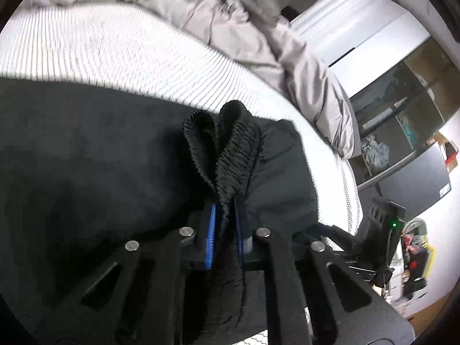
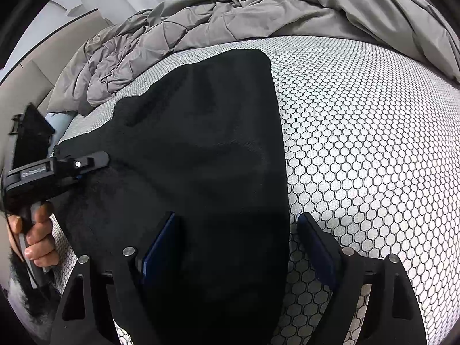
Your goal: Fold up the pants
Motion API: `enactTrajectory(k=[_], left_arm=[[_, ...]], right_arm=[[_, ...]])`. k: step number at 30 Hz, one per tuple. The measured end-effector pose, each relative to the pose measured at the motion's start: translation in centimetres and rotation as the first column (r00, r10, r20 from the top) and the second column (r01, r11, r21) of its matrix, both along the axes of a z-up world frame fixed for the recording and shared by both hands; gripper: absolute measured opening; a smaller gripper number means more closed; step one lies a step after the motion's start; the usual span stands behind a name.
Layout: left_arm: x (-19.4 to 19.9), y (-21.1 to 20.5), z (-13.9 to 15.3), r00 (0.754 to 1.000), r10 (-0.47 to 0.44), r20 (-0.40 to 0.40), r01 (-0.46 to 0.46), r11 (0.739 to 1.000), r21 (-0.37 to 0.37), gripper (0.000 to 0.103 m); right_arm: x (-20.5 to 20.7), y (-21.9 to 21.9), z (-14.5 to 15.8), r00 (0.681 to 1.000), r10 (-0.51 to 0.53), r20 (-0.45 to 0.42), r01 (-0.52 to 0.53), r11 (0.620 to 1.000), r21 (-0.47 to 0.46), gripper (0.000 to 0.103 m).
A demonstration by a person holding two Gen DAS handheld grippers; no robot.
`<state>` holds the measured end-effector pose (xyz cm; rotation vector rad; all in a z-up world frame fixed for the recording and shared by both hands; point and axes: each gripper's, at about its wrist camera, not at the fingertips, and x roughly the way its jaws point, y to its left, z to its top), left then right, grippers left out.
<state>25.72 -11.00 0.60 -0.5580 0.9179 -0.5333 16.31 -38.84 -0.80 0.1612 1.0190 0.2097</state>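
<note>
Left hand-held gripper (image 1: pixel 225 218) was clamped on the gathered elastic waistband (image 1: pixel 227 149) of the black pants (image 2: pixel 201 149), its blue pads (image 1: pixel 211 230) pressed close with the ribbed fabric bunched up between them. That pinch took both layers of the band together, probably so the whole top edge could be carried over as one when the fold was made. From the right wrist view, a hand (image 2: pixel 34 235) could be seen holding this tool at the left edge of the garment.

The pants lay spread on the mattress (image 2: pixel 359 143), on its honeycomb-patterned cover, with a rumpled grey duvet (image 2: pixel 230 8) pushed back well clear of them, leaving flat room for folding.

The right hand-held gripper (image 2: pixel 238 247) stood wide open and held nothing. One pad was over the dark cloth and the other over the bare mattress, so the jaws straddled the near right edge of the pants, seemingly lined up to seize that edge. Whether the pads touched the fabric could not be told. The fold itself looked not yet made.
</note>
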Motion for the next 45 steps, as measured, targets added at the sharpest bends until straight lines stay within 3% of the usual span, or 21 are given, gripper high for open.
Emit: enactTrajectory(k=[4, 6, 8, 10, 12, 15, 19, 22, 26, 27, 29, 30, 34, 36, 38, 39, 40, 41, 42, 44, 45], left_arm=[[-0.5, 4.4, 3.0, 0.996, 0.063, 0.064, -0.063, 0.998, -0.012, 0.007], [-0.3, 6.1, 2.8, 0.993, 0.104, 0.053, -0.109, 0.989, 0.097, 0.008], [0.1, 7.4, 0.7, 0.985, 0.174, 0.010, -0.172, 0.960, 0.221, 0.009], [1.1, 7.8, -2.0, 0.977, 0.193, -0.091, -0.164, 0.951, 0.264, 0.023], [0.8, 8.5, -2.1, 0.976, 0.193, -0.103, -0.166, 0.960, 0.224, 0.026], [-0.4, 8.3, -0.2, 0.985, 0.171, -0.035, -0.155, 0.947, 0.283, 0.040], [-2.6, 7.0, 2.1, 0.984, 0.161, 0.071, -0.175, 0.939, 0.295, 0.060], [-3.4, 5.0, 2.9, 0.990, 0.102, 0.095, -0.126, 0.946, 0.297, 0.060], [-3.7, 1.1, 2.5, 0.994, 0.061, 0.093, -0.085, 0.955, 0.283, 0.060], [-3.9, -0.1, 2.4, 0.995, 0.039, 0.092, -0.064, 0.957, 0.284, 0.060], [-4.6, -2.7, 2.4, 0.993, 0.015, 0.117, -0.049, 0.954, 0.296, 0.060], [-5.1, -3.7, 2.4, 0.991, 0.000, 0.131, -0.040, 0.952, 0.303, 0.060], [-6.7, -8.4, 2.1, 0.985, -0.089, 0.146, 0.037, 0.945, 0.324, 0.060], [-7.5, -10.3, 1.9, 0.981, -0.133, 0.142, 0.077, 0.935, 0.345, 0.060], [-8.5, -12.1, 1.7, 0.973, -0.181, 0.145, 0.117, 0.924, 0.364, 0.060], [-9.0, -12.9, 1.6, 0.968, -0.204, 0.148, 0.137, 0.919, 0.371, 0.060], [-9.7, -14.2, 1.4, 0.958, -0.244, 0.150, 0.168, 0.902, 0.398, 0.061], [-10.3, -15.0, 1.2, 0.951, -0.270, 0.152, 0.184, 0.888, 0.421, 0.061], [-11.0, -16.3, 0.9, 0.938, -0.306, 0.161, 0.204, 0.865, 0.459, 0.062], [-12.6, -18.5, 0.1, 0.911, -0.356, 0.209, 0.186, 0.805, 0.563, 0.062], [-13.6, -19.7, -0.5, 0.889, -0.388, 0.244, 0.157, 0.757, 0.634, 0.063]], right_arm=[[-0.1, 0.4, 1.0, 1.000, -0.013, 0.024, 0.011, 0.998, 0.058, 0.086], [-0.3, 1.3, 1.7, 0.999, 0.006, 0.046, -0.009, 0.998, 0.060, 0.086], [-0.4, 2.2, 1.8, 0.998, 0.033, 0.053, -0.036, 0.998, 0.050, 0.086], [-0.2, 2.7, 1.6, 0.998, 0.053, 0.042, -0.054, 0.998, 0.037, 0.086], [-0.2, 2.7, 1.4, 0.998, 0.063, 0.024, -0.064, 0.997, 0.045, 0.086], [-1.3, 2.4, 2.0, 0.993, 0.109, 0.041, -0.113, 0.988, 0.108, 0.086], [-2.7, 2.7, 1.8, 0.983, 0.181, 0.040, -0.185, 0.972, 0.146, 0.085], [-3.0, 3.4, 0.5, 0.979, 0.206, -0.006, -0.202, 0.963, 0.181, 0.055], [-3.1, 3.8, -0.8, 0.978, 0.201, -0.053, -0.185, 0.958, 0.218, 0.044], [-3.4, 3.9, -0.7, 0.978, 0.203, -0.052, -0.186, 0.957, 0.224, 0.033], [-4.9, 4.2, 0.2, 0.975, 0.220, 0.002, -0.218, 0.964, 0.153, 0.014], [-5.9, 4.5, 0.8, 0.967, 0.252, 0.030, -0.254, 0.958, 0.135, 0.012], [-7.2, 4.6, 0.2, 0.959, 0.284, -0.020, -0.282, 0.956, 0.082, 0.013], [-7.9, 4.7, -0.4, 0.954, 0.294, -0.063, -0.293, 0.956, 0.024, 0.018], [-8.7, 4.7, 0.4, 0.951, 0.305, -0.043, -0.305, 0.952, -0.005, 0.020], [-9.0, 4.4, 1.1, 0.957, 0.289, -0.012, -0.289, 0.957, -0.007, 0.026], [-8.8, 3.8, 1.5, 0.962, 0.274, 0.017, -0.274, 0.962, 0.004, 0.031], [-8.6, 3.2, 2.2, 0.969, 0.239, 0.065, -0.242, 0.969, 0.042, 0.049], [-8.1, 2.8, 2.6, 0.974, 0.204, 0.096, -0.212, 0.974, 0.079, 0.058], [-6.3, 2.5, 2.6, 0.983, 0.142, 0.115, -0.160, 0.973, 0.167, 0.058], [-5.1, 2.8, 2.0, 0.988, 0.119, 0.093, -0.135, 0.974, 0.181, 0.058]])
